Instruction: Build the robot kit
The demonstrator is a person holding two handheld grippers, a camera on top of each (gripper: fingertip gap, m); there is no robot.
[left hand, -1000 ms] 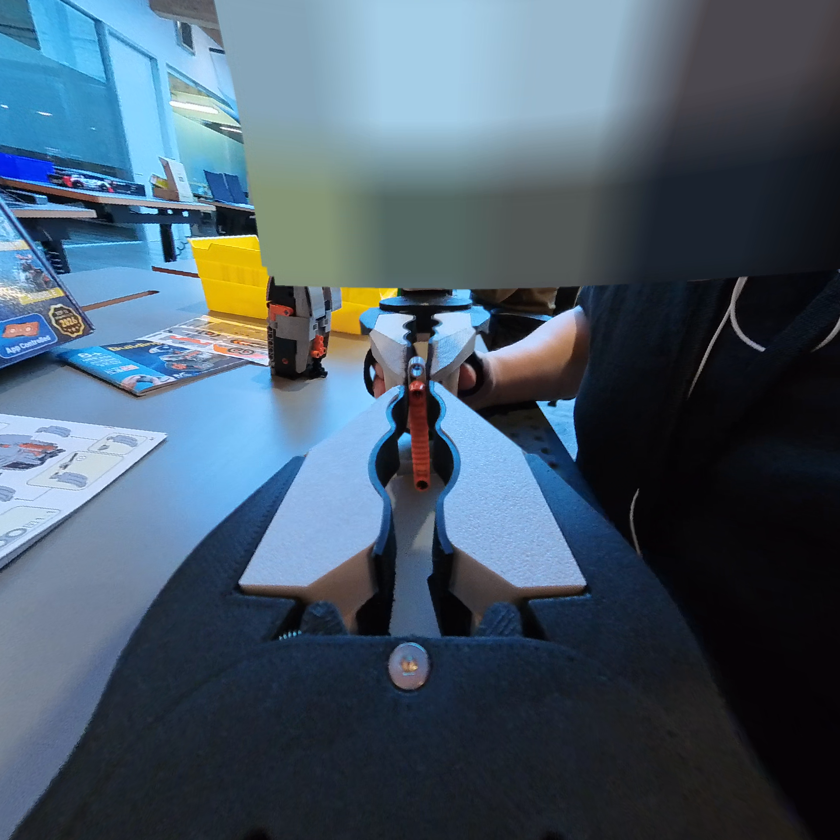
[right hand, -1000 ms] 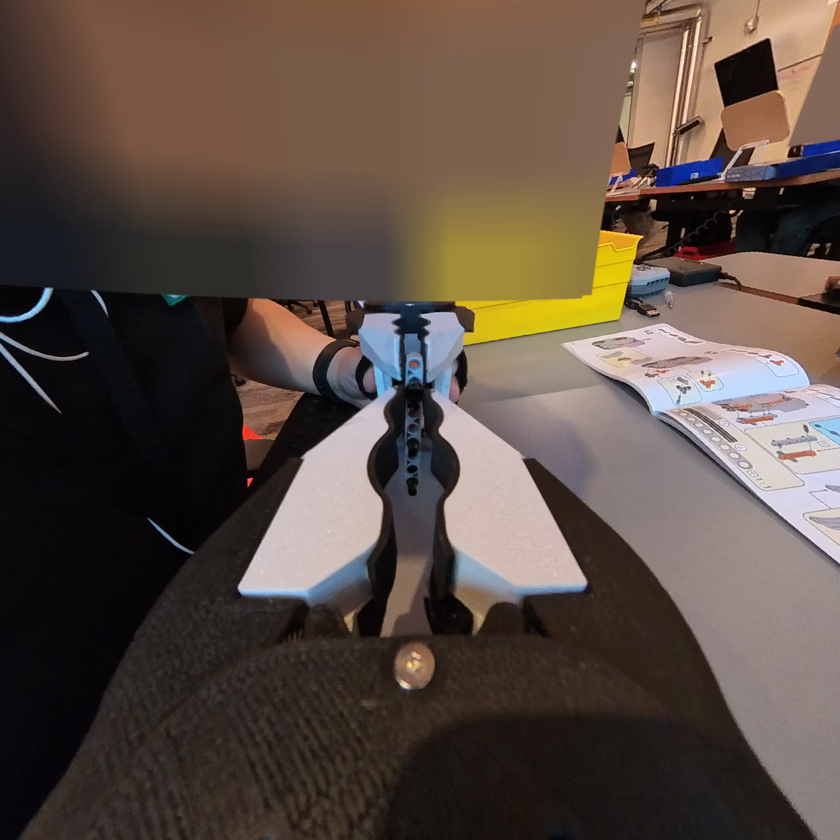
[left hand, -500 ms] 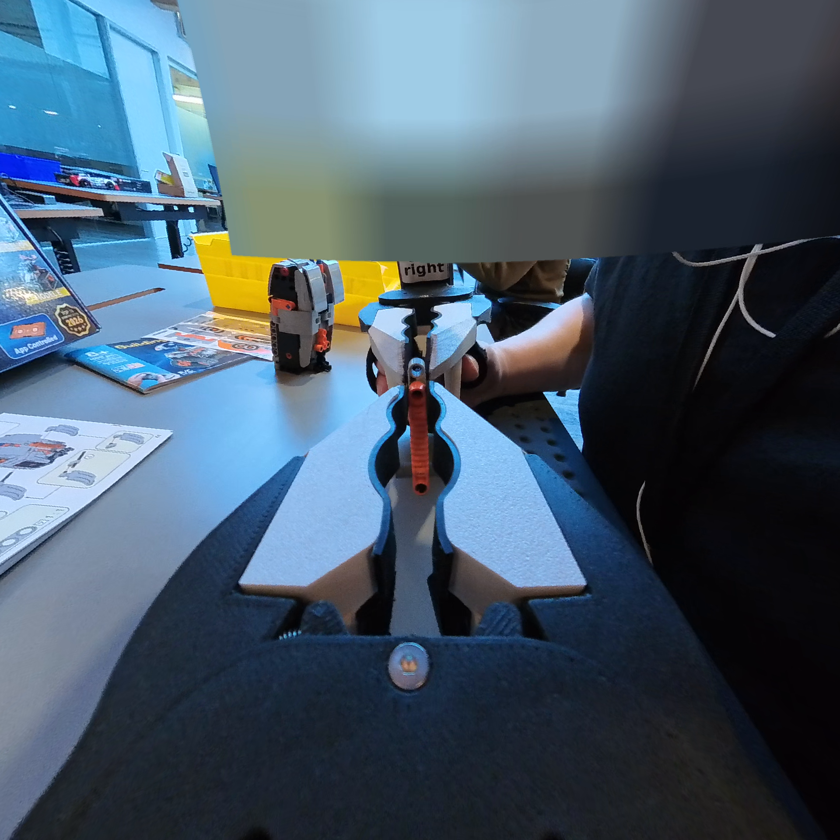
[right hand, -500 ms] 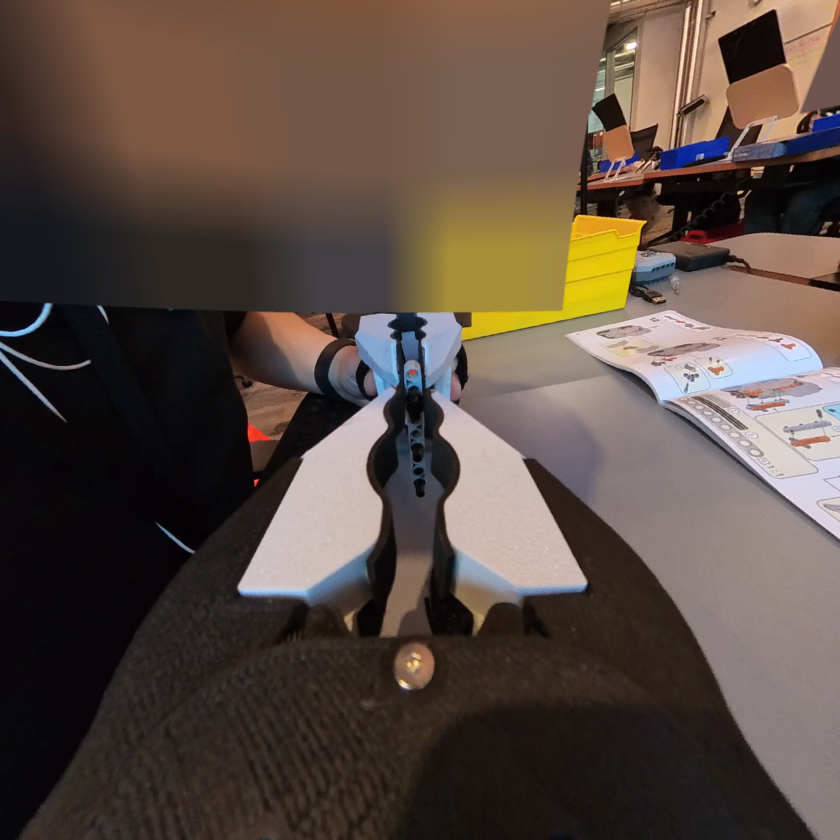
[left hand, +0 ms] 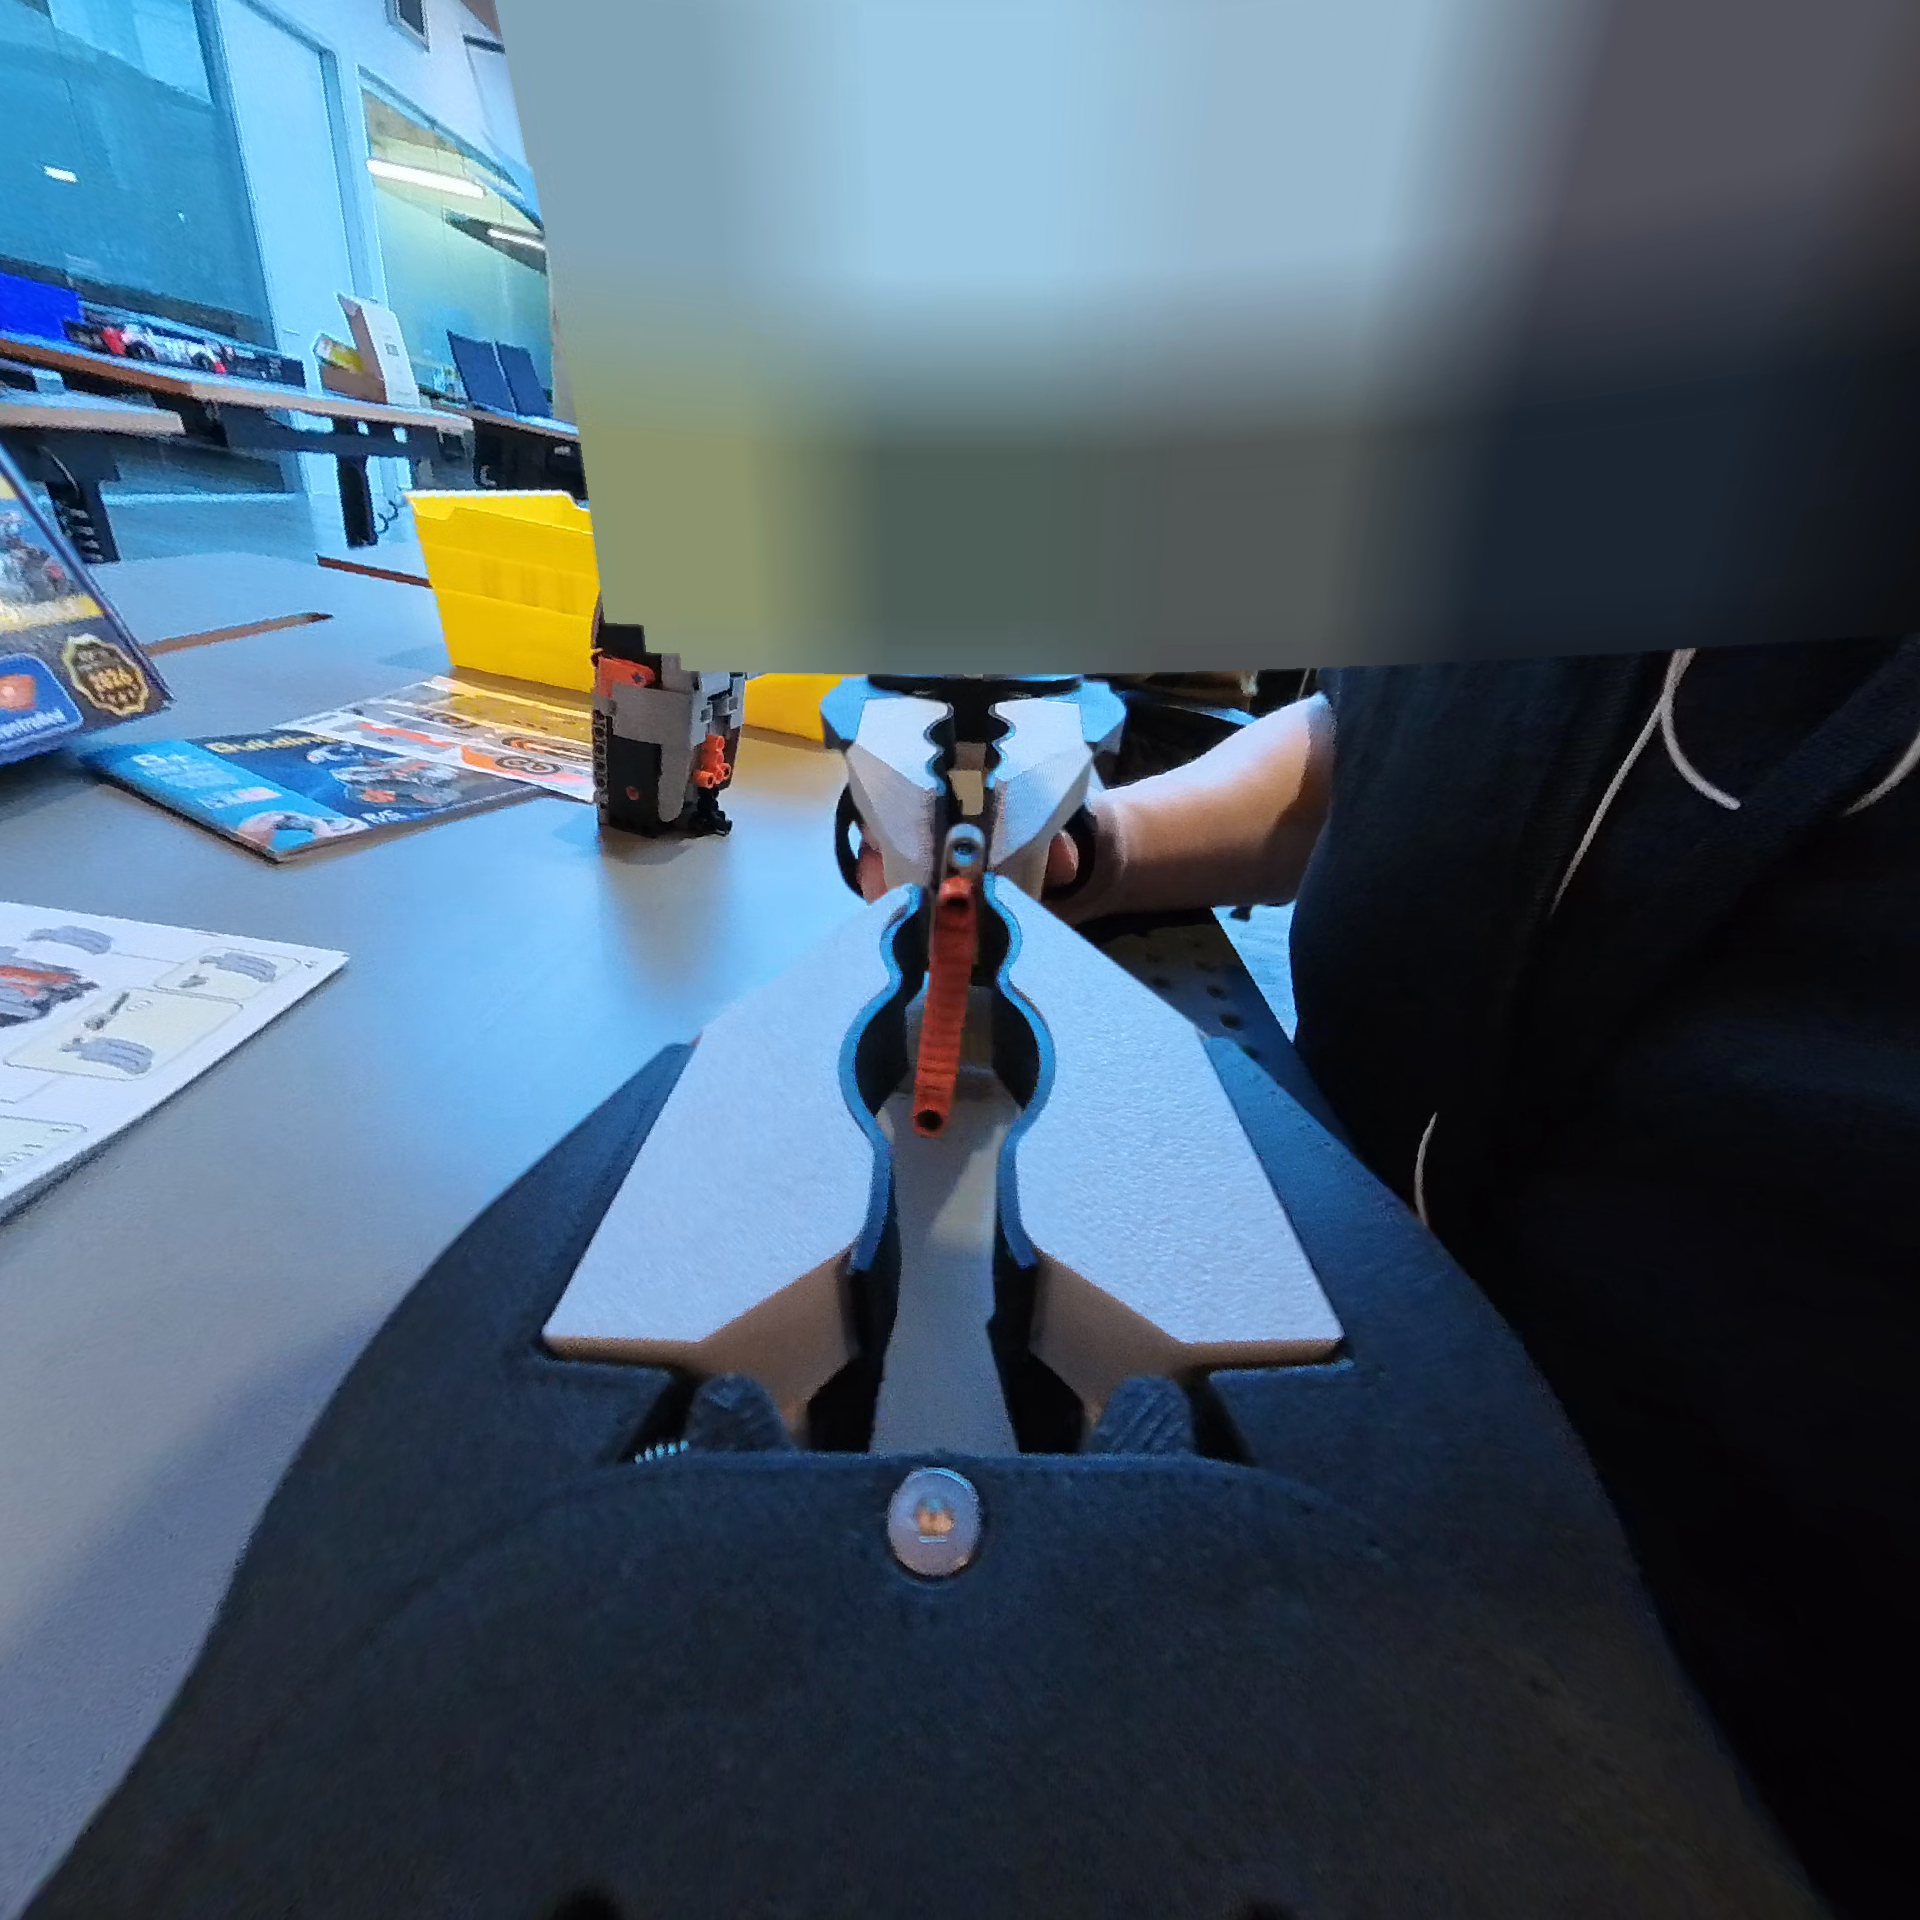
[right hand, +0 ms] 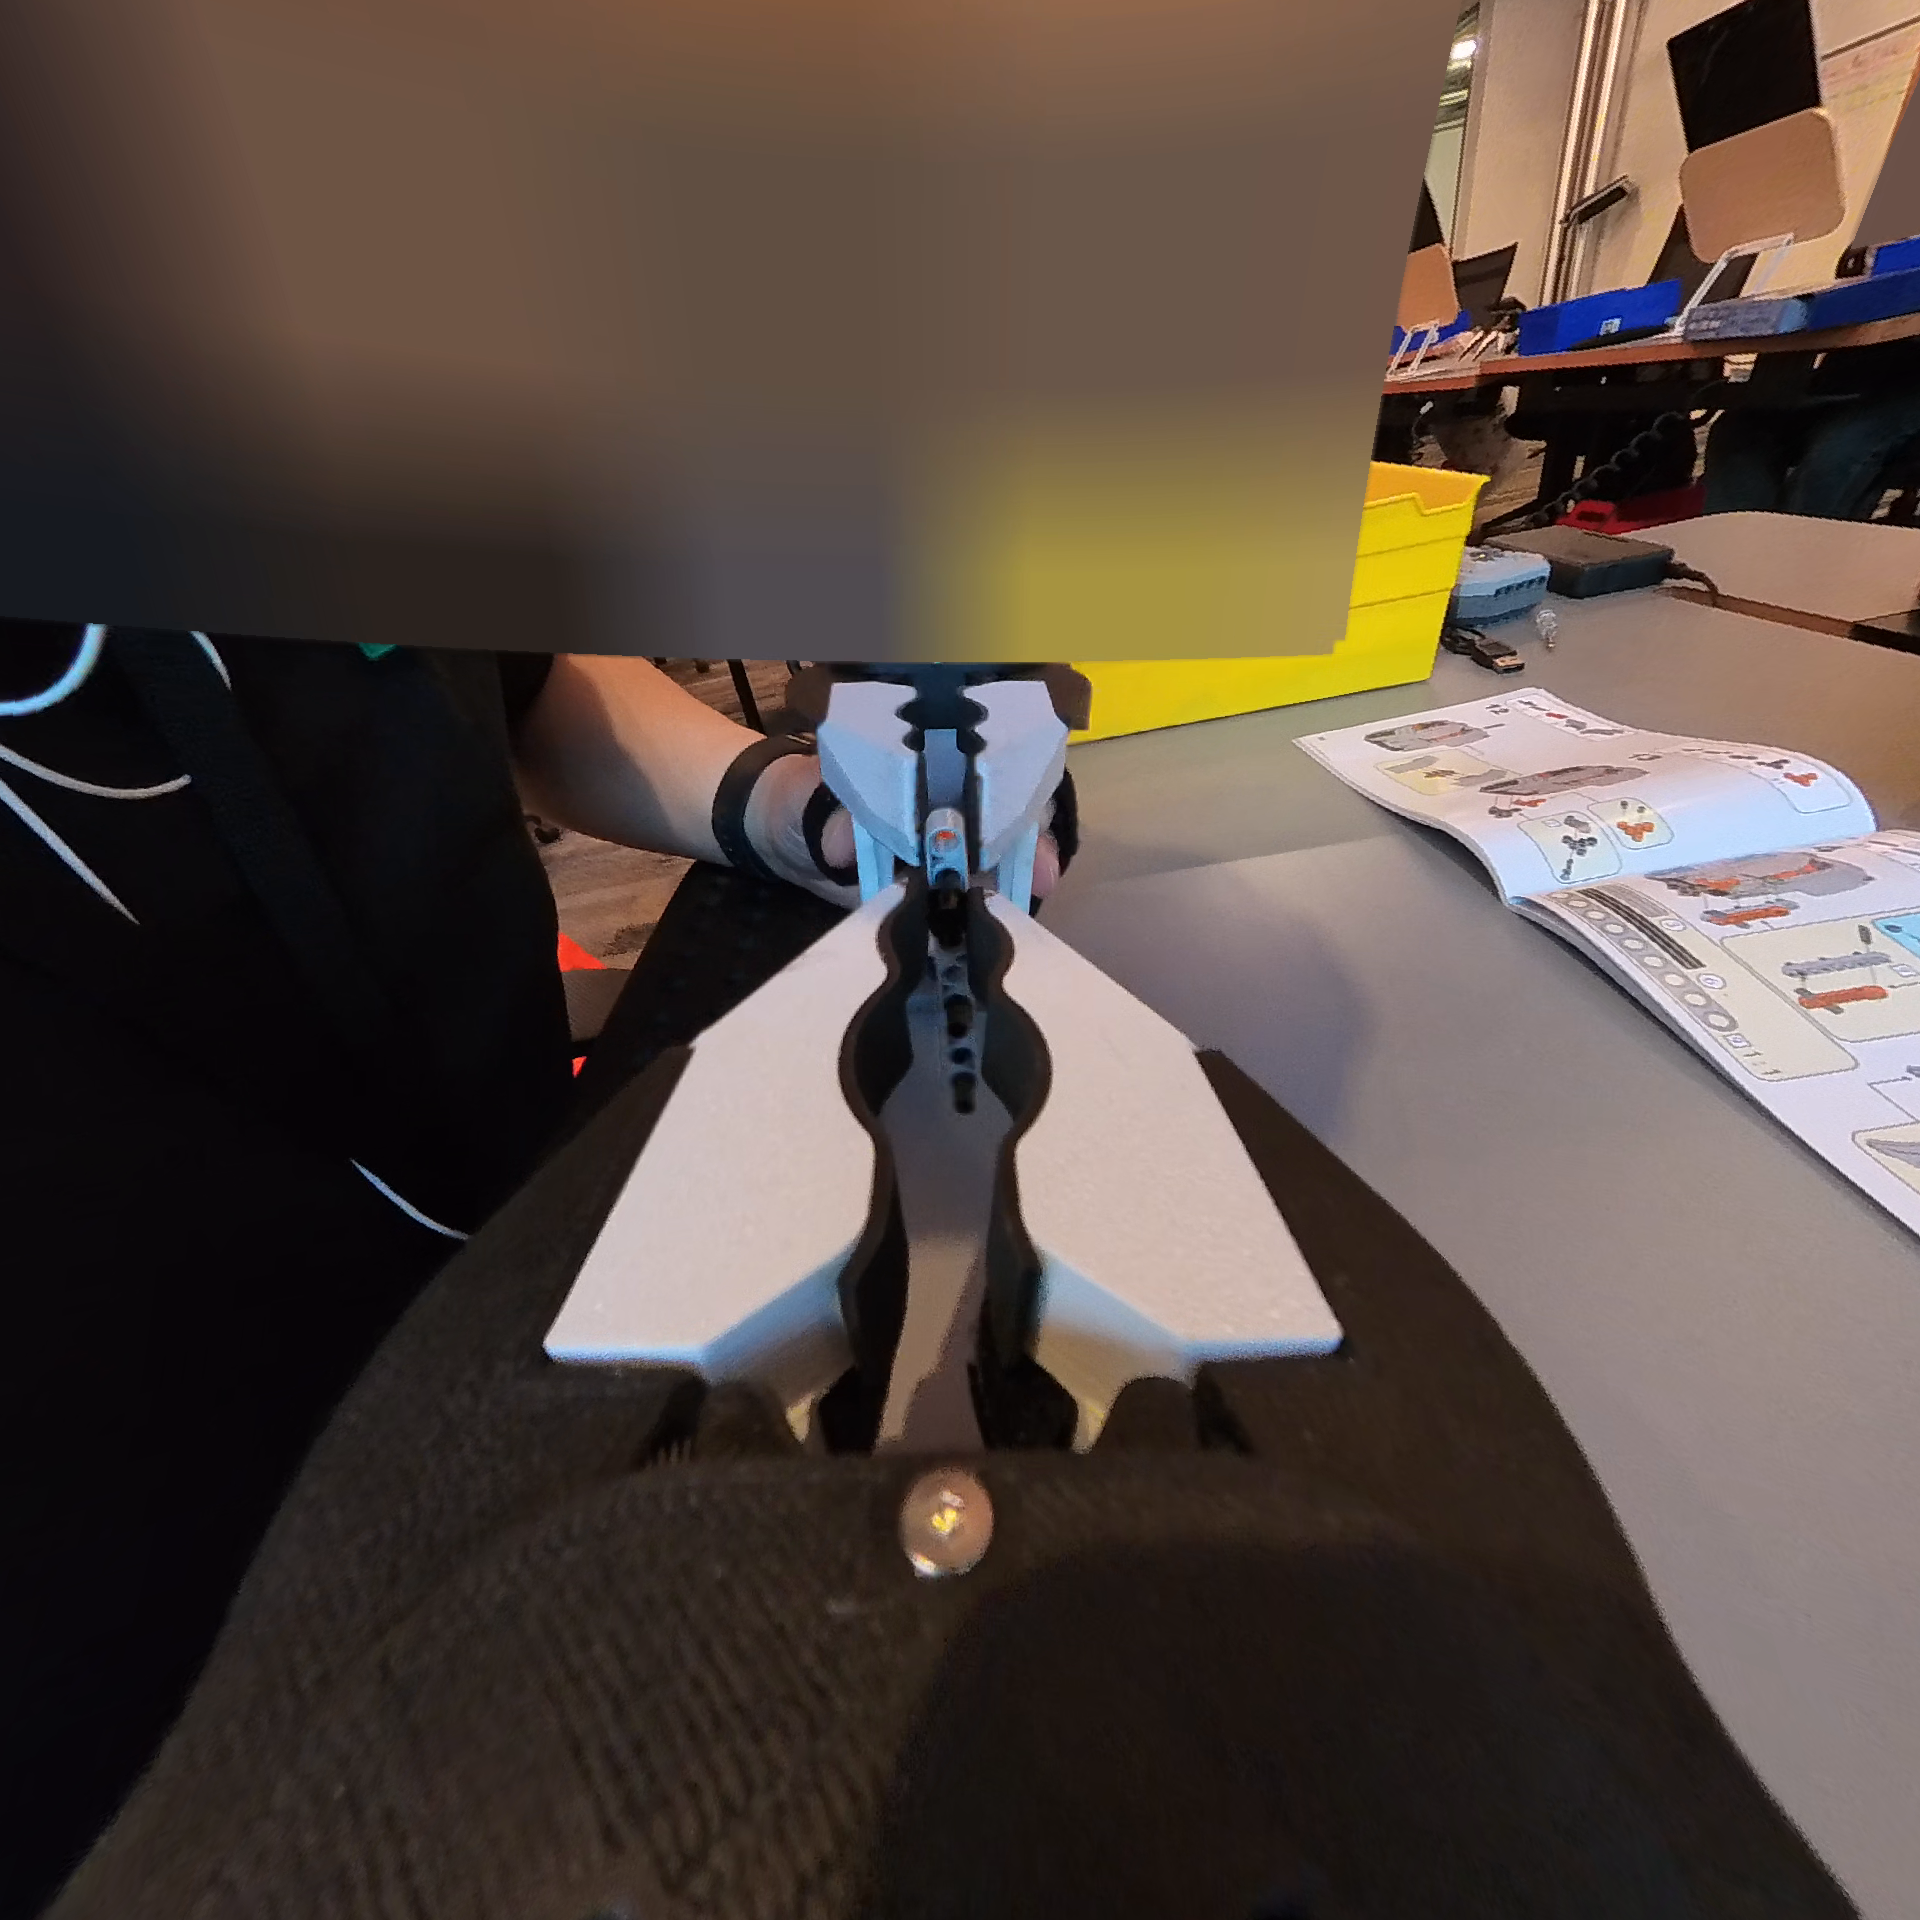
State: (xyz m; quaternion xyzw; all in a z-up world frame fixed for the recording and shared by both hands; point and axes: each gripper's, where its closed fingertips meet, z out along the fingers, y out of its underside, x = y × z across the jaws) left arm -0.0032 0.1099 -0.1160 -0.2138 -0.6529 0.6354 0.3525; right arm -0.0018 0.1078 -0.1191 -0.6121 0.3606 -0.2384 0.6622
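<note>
Up top, both views were blanked by big blur patches from 10 to 2 o'clock, so the person behind showed only as dark clothing [left hand: 1621,1039] w/ white cords and forearms.

Left gripper [left hand: 948,894] was closed tight on an orange ribbed rod [left hand: 943,1023], which ran back between the fingers; its far tip met a small grey piece [left hand: 966,847] in the opposing tool, contact hard to judge. Right gripper [right hand: 951,899] was clamped on a grey holed beam [right hand: 954,1029], whose far end carried a grey connector [right hand: 943,844] w/ an orange centre. The two grippers faced tip to tip, above the grey table [left hand: 436,1039] edge. Hands behind each were mostly hidden by the tools.

At 11 o'clock in left view stood a small black-grey-orange brick model [left hand: 665,748], top cut by the blur, before a yellow bin [left hand: 509,592], partly hidden too. Colour leaflets [left hand: 343,769] lay at 10, a box corner [left hand: 62,644] was cropped at 9, and an instruction sheet [left hand: 135,1029] ran off-frame at 9. Printed writing there was too small or cropped to make out.

In right view an open instruction booklet [right hand: 1662,914] lay at 3, cut off by the frame.
</note>
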